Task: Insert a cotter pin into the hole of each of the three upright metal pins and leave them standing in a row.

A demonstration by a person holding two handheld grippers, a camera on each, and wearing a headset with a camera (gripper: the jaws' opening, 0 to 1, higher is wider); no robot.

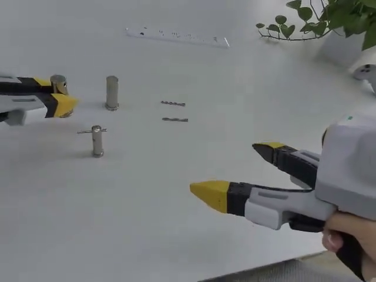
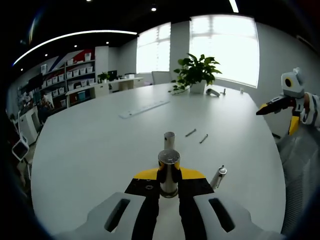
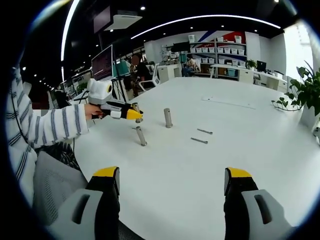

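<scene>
Left tongs [image 2: 169, 175] clamp an upright pin [image 2: 169, 160]; right tongs [image 3: 172, 173] gape empty and should probably fetch a cotter pin [image 1: 174, 119] between them.

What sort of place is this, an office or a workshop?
Probably an open-plan office or lab: a big white table, shelves of storage bins, and a potted plant by the windows.

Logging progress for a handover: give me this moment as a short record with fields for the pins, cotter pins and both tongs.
left tongs: shut on far-left pin, no cotter pin seen in it
right tongs: open, empty
middle pin: upright, no cotter pin
near pin: upright, fitted cotter pin through it
loose cotter pins: two, lying right of middle pin
progress: one of three fitted
</scene>
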